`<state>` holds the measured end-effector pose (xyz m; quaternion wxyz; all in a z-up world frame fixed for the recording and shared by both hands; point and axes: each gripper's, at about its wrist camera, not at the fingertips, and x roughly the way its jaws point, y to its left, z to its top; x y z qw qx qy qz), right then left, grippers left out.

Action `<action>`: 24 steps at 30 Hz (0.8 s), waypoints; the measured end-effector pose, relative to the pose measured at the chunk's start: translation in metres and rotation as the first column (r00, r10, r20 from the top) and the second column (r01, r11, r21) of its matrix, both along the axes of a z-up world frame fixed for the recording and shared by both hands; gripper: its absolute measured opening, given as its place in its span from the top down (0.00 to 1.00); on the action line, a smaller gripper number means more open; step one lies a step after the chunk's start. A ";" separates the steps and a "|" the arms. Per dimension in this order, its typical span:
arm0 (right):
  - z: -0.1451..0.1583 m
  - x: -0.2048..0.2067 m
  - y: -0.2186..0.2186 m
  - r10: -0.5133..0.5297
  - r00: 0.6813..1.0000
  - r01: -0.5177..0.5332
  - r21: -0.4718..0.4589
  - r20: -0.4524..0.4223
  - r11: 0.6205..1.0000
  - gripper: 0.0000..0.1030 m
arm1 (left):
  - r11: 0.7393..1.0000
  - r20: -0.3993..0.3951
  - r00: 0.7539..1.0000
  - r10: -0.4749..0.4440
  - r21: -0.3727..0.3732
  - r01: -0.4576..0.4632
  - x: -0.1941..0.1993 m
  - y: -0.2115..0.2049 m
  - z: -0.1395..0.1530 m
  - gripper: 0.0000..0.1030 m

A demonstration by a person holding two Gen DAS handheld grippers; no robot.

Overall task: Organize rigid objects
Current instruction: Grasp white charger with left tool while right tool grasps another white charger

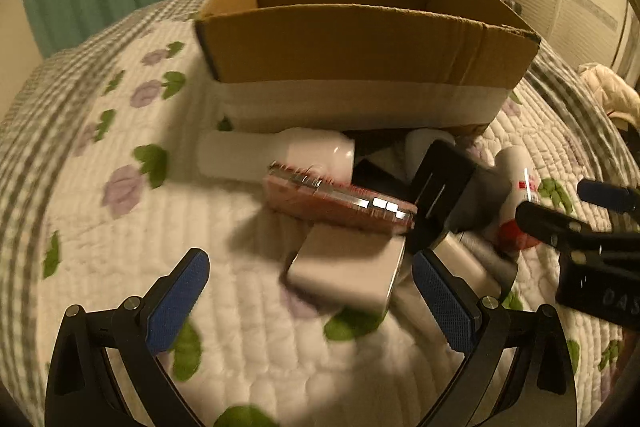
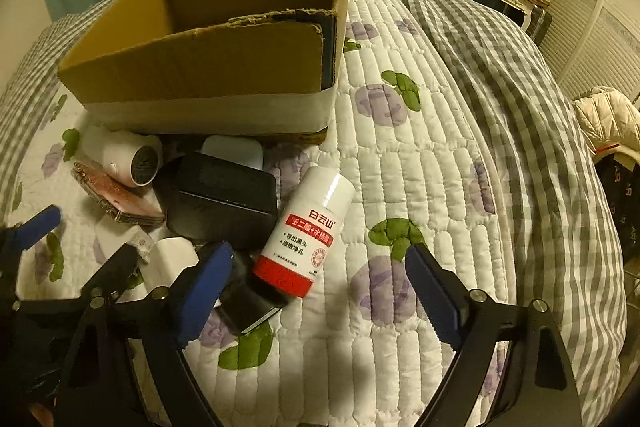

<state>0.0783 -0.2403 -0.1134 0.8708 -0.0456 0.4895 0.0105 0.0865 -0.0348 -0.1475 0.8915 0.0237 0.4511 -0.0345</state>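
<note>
Left wrist view: your left gripper [image 1: 310,291] is spread wide, nothing between the pads, hovering over the floral quilt [image 1: 120,227]. A flat silver-grey slab [image 1: 348,267] lies on the quilt just ahead of the gap, nearer the right-side pad. A pink glittery case [image 1: 340,201] rests on top of the slab's far end. Behind it, a white cylindrical device [image 1: 276,155] lies on its side against the near wall of the cardboard box [image 1: 360,47]. The box is open-topped; its interior floor is hidden from this angle. A black block [image 1: 440,195] sits right of the pink case. Your right gripper [image 1: 576,207] pokes in from the right edge, next to the white bottle with red cap [image 1: 516,187]. Frame is motion-blurred, so fine detail is unreliable.

Right wrist view: your right gripper [image 2: 318,287] is also wide open, holding nothing. The white bottle with red cap lies on the quilt between the pads, closer to the left-side pad, cap end toward you. The black block is just left of the bottle, partly resting on other items. The pink glittery case and white cylindrical device are further left, in front of the box's near wall. A pale rounded case [image 2: 232,151] touches the box base. Your left gripper shows at the left edge.
</note>
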 end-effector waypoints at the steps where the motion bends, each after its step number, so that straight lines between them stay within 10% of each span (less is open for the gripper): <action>1: -0.001 0.000 0.000 0.001 1.000 -0.001 0.008 0.001 1.000 0.14 | 1.000 -0.015 1.000 -0.007 -0.013 0.007 0.004 0.001 -0.004 0.07; 5: 0.002 0.006 0.003 0.015 1.000 -0.015 0.004 0.008 1.000 0.14 | 0.992 -0.062 0.996 -0.063 -0.116 0.056 0.006 0.006 -0.014 0.38; 24: -0.024 -0.029 0.092 0.302 0.953 -0.305 -0.102 -0.036 0.947 0.15 | 1.000 -0.007 1.000 0.022 -0.019 -0.022 -0.046 0.081 0.038 0.39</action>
